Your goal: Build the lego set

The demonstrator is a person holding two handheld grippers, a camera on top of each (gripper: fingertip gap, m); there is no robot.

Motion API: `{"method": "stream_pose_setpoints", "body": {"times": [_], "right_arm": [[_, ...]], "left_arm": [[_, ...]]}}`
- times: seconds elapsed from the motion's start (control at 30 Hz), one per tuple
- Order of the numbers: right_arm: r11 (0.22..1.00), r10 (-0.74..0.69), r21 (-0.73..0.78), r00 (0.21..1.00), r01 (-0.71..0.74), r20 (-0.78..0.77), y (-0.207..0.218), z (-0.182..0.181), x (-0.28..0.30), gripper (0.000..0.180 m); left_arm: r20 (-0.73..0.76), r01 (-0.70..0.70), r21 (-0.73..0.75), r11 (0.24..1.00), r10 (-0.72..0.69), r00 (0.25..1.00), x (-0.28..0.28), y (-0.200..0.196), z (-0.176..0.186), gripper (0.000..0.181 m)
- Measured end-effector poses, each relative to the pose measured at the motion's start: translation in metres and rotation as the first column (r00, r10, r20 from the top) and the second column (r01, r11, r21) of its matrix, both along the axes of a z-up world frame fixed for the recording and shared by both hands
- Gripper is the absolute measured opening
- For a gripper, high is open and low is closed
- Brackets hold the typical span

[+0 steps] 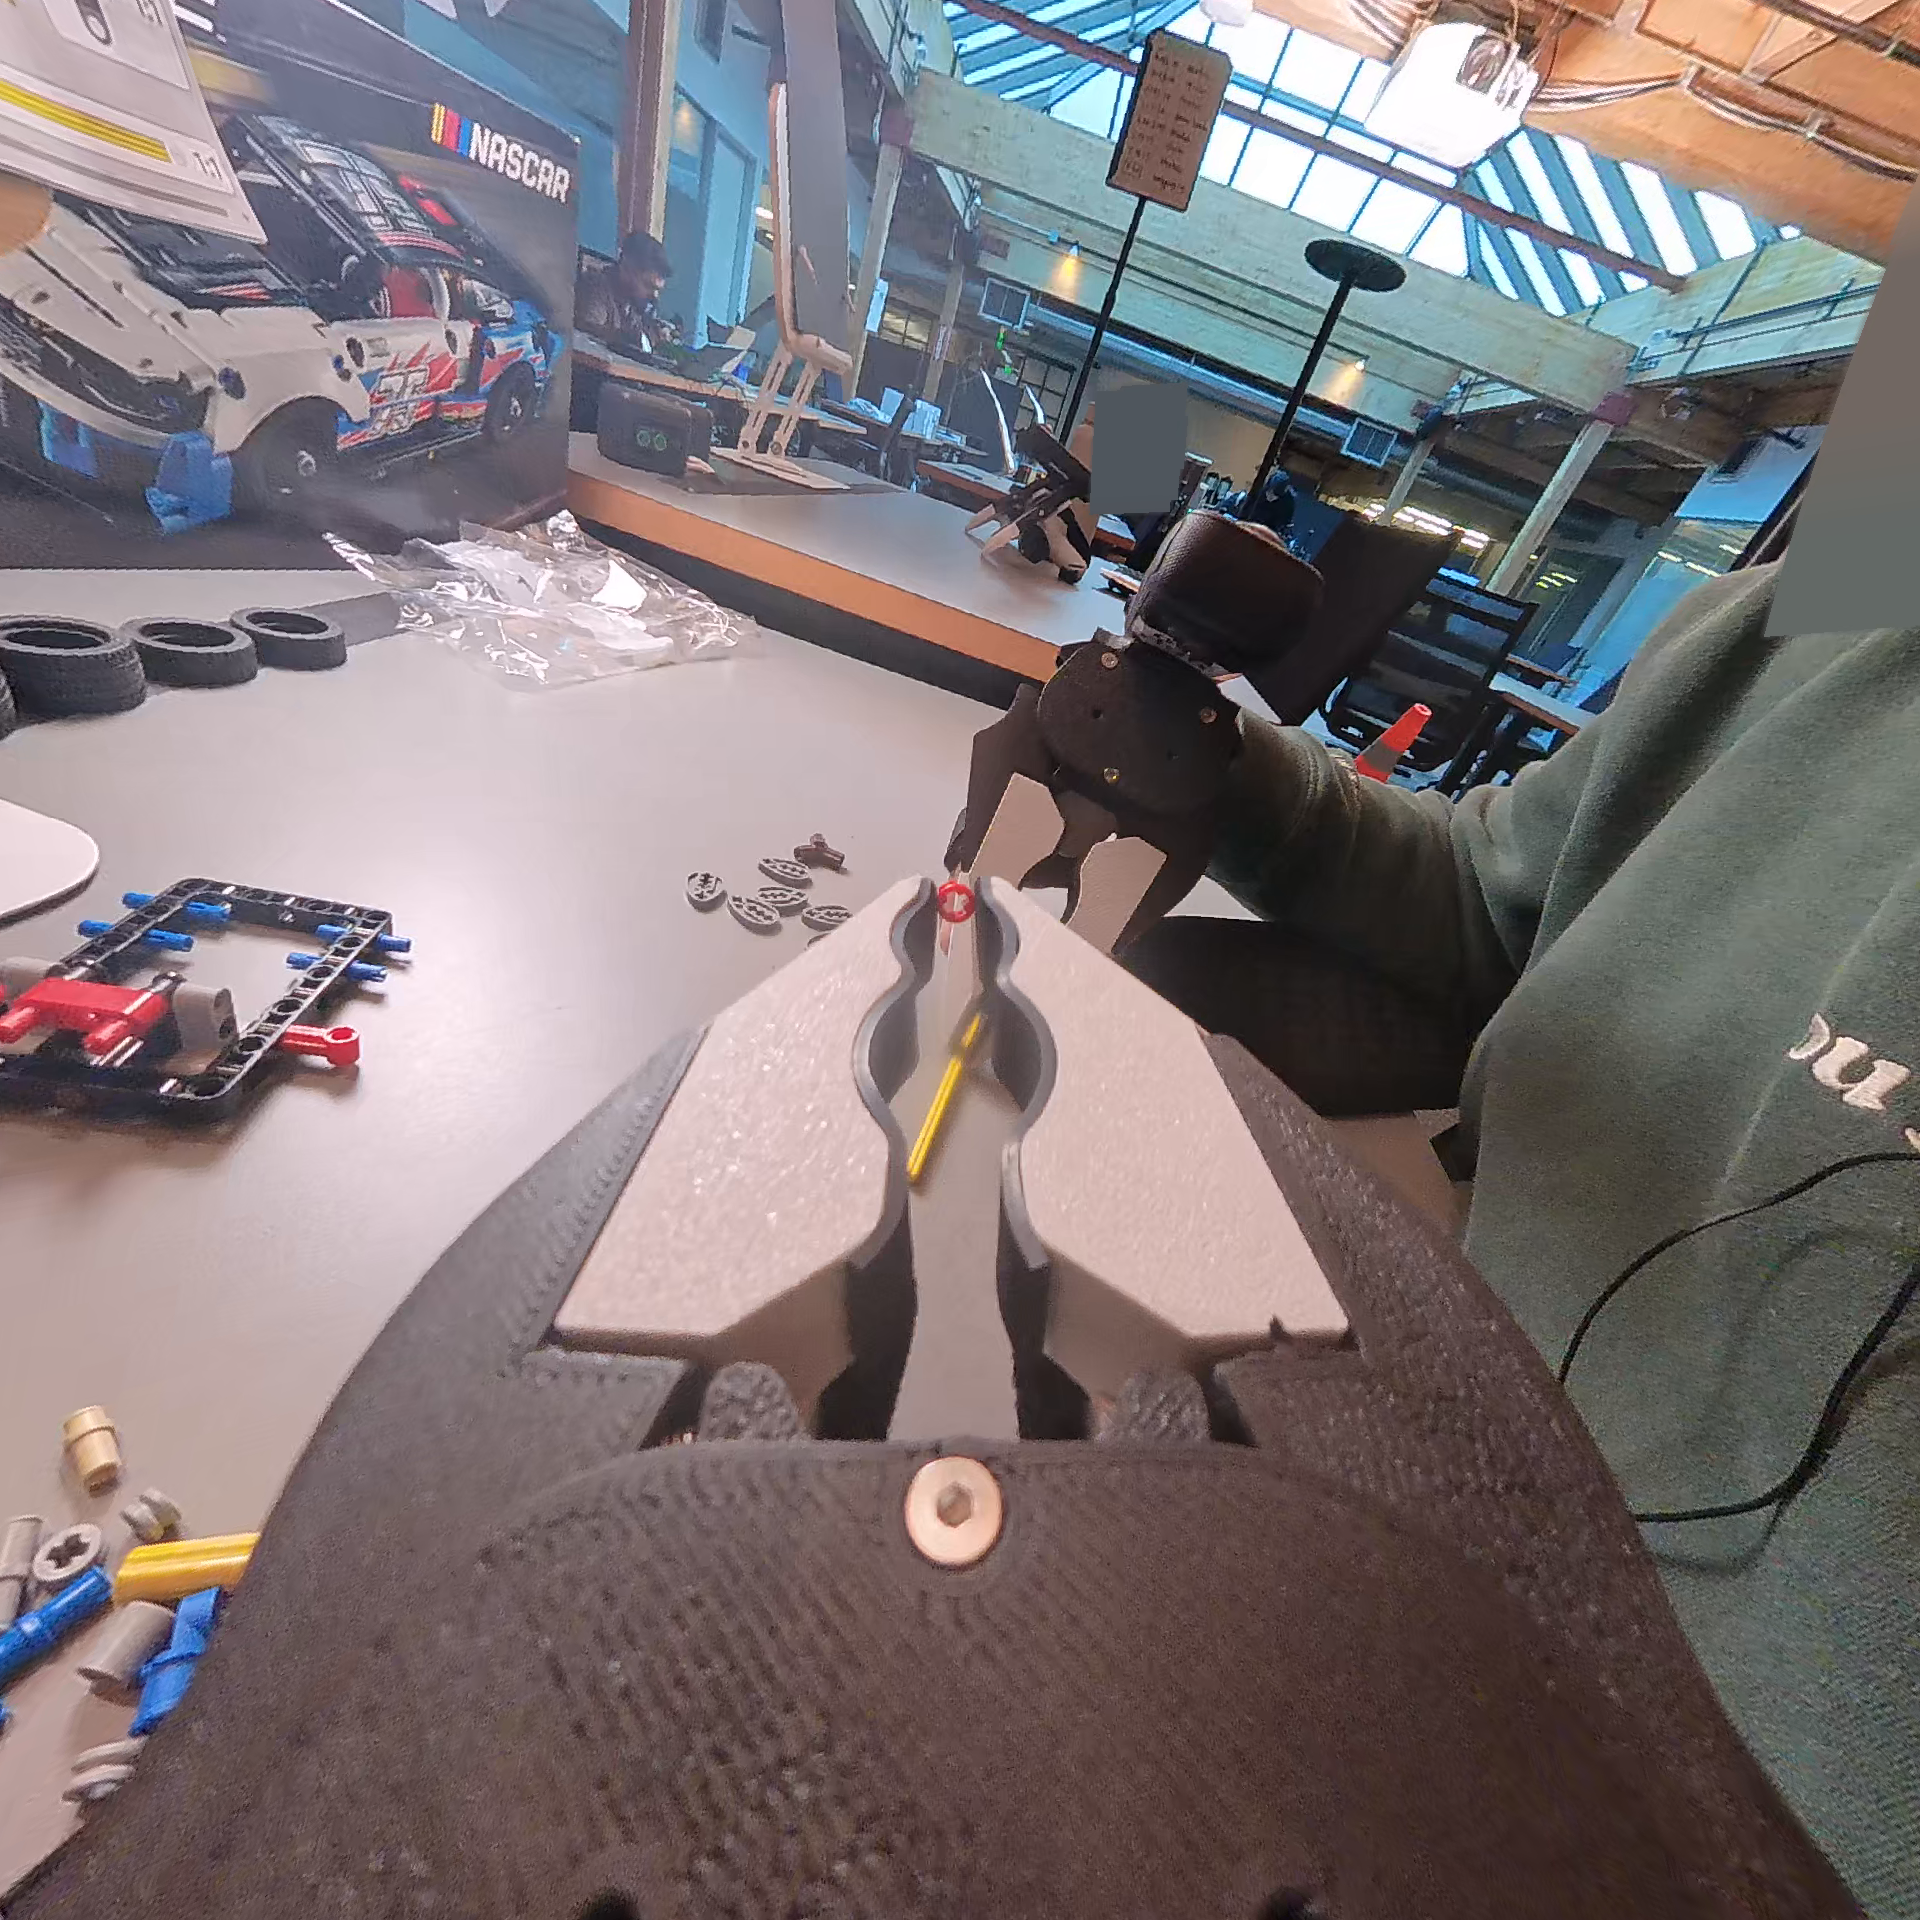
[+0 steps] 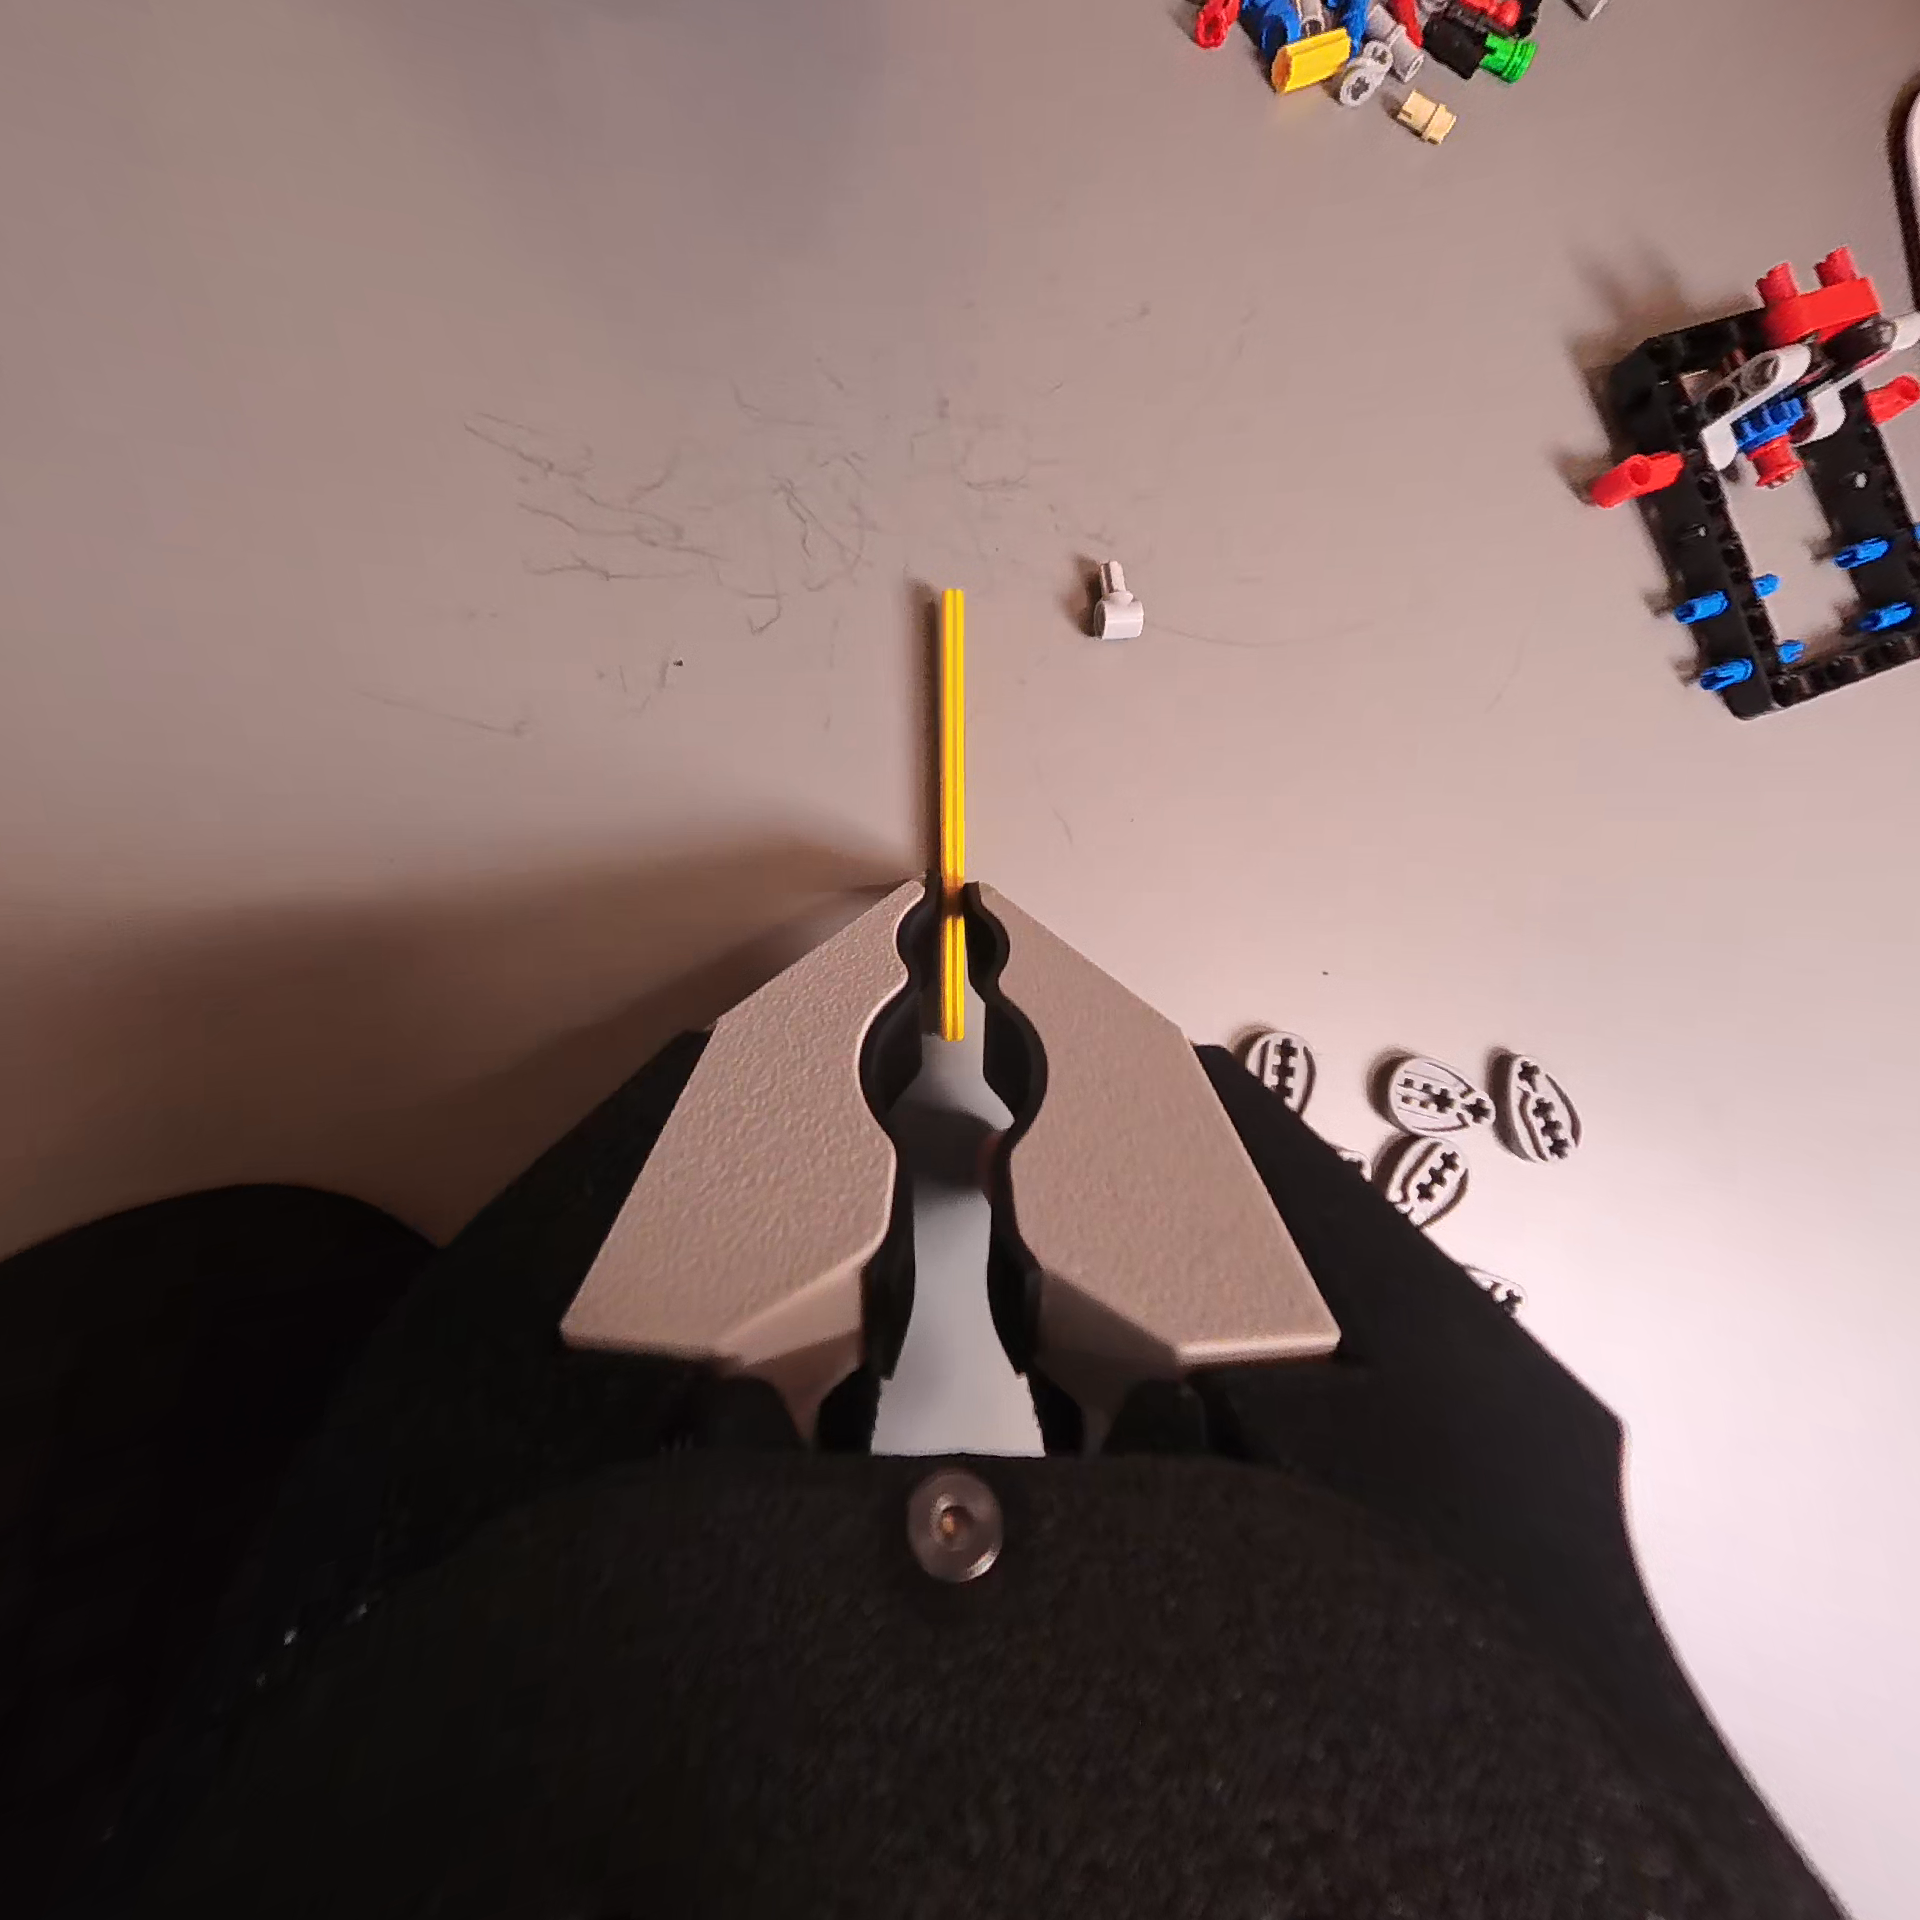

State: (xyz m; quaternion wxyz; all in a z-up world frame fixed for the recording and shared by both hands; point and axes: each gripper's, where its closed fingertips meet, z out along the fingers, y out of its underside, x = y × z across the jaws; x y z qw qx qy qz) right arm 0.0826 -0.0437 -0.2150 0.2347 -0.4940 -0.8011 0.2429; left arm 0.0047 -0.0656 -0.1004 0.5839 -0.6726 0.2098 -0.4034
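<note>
My left gripper (image 1: pixel 953 883) is shut on a small red ring (image 1: pixel 954 902), pinched at its fingertips. My right gripper (image 2: pixel 951 888) is shut on a thin yellow axle (image 2: pixel 952 727) that points down at the grey table (image 2: pixel 520 260). In the left wrist view the right gripper (image 1: pixel 1029 899) hangs just beyond the ring, and the axle (image 1: pixel 943 1096) shows through the gap between my left fingers. I cannot tell whether ring and axle touch. The black frame assembly (image 1: pixel 197 997) with red, blue and grey parts lies to the left; it also shows in the right wrist view (image 2: pixel 1787 499).
Several grey oval pieces (image 1: pixel 774 899) (image 2: pixel 1434 1101) lie near the grippers. A small grey connector (image 2: pixel 1114 613) lies beside the axle tip. There are loose parts (image 1: pixel 94 1600) (image 2: pixel 1371 42), tyres (image 1: pixel 187 649), a plastic bag (image 1: pixel 561 603) and the set's box (image 1: pixel 281 312). A person's green sleeve (image 1: pixel 1662 1039) is at the right. My hands' fingertips stand some 15 cm from each other. To the small grey connector (image 2: pixel 1114 613): right tips about 6 cm, left tips about 11 cm.
</note>
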Motion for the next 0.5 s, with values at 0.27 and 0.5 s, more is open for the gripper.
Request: {"method": "stream_pose_setpoints", "body": {"times": [0.27,0.5], "right_arm": [[1.0,-0.018,-0.006,0.997,0.018,-0.077,0.001,0.013,-0.008,0.012],[0.977,-0.18,-0.173,0.92,0.125,-0.348,-0.003,0.071,-0.041,0.015]], "left_arm": [[-0.017,-0.007,-0.016,1.0,0.006,1.0,0.0,0.001,-0.003,0.005],[-0.099,-0.044,-0.022,0.999,0.042,0.994,0.0,0.004,-0.011,0.005]]}}
